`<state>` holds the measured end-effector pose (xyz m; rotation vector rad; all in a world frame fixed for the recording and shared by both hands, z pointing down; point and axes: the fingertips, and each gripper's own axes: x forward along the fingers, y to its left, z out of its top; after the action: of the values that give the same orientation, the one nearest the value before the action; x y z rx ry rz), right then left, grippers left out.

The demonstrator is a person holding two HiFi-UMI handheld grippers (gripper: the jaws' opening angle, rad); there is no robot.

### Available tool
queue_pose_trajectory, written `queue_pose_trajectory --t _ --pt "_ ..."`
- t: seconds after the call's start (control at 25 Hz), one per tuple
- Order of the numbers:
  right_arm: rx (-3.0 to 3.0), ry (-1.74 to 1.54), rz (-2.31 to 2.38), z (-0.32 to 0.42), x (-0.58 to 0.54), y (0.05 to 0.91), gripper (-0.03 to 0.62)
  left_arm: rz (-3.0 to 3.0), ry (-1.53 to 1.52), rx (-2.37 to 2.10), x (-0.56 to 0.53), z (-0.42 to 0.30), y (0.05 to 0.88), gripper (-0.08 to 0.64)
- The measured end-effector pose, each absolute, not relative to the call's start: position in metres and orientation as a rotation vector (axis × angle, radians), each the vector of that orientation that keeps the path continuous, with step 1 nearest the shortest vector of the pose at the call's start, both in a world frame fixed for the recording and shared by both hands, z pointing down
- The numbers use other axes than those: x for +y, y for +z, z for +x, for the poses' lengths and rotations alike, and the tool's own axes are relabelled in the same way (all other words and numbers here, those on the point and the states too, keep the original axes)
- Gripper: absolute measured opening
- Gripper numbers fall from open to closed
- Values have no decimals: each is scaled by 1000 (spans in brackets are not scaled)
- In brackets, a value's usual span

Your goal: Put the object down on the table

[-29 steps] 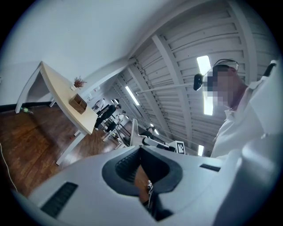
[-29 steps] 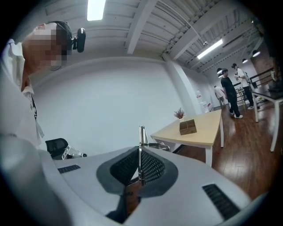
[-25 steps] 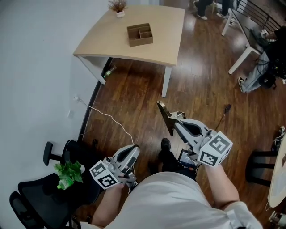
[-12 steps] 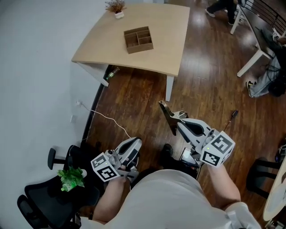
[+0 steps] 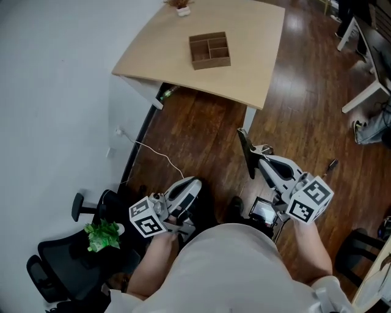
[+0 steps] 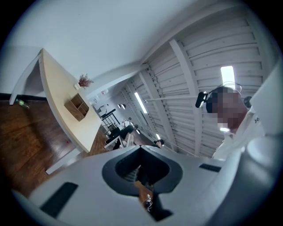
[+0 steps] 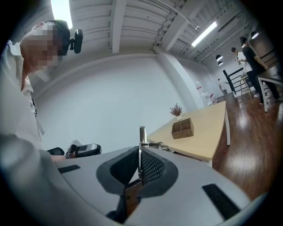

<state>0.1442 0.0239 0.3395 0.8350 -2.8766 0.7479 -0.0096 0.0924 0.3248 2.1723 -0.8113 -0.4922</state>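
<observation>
My right gripper [image 5: 263, 160] is shut on a thin flat metal tool [image 5: 246, 148], held over the wood floor well short of the table. In the right gripper view the tool [image 7: 142, 137] stands edge-on above the closed fingertips of that gripper [image 7: 140, 153]. My left gripper [image 5: 193, 183] hangs low by my left side, jaws together with nothing in them; in its own view the left gripper [image 6: 141, 149] points up toward the ceiling. The light wooden table [image 5: 256, 67] lies ahead, with a brown divided box [image 5: 209, 51] and a small potted plant [image 5: 181, 5] on it.
A black office chair [image 5: 58, 266] carrying a green leafy thing [image 5: 104, 235] stands at lower left by the white wall. A white cable [image 5: 153, 158] trails over the floor. White desk legs [image 5: 366, 92] stand at right. Other people [image 7: 247, 53] are far off.
The table has come nearer and shifted right in the head view. Both grippers ride along with me; the right one still holds the tool.
</observation>
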Motion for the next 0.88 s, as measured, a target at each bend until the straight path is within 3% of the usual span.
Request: queue_pose_trajectory --t 0.88 --pt "-2780 686 1102 -22 -166 333 5 2366 -306 -663 -85 -173 340 -2"
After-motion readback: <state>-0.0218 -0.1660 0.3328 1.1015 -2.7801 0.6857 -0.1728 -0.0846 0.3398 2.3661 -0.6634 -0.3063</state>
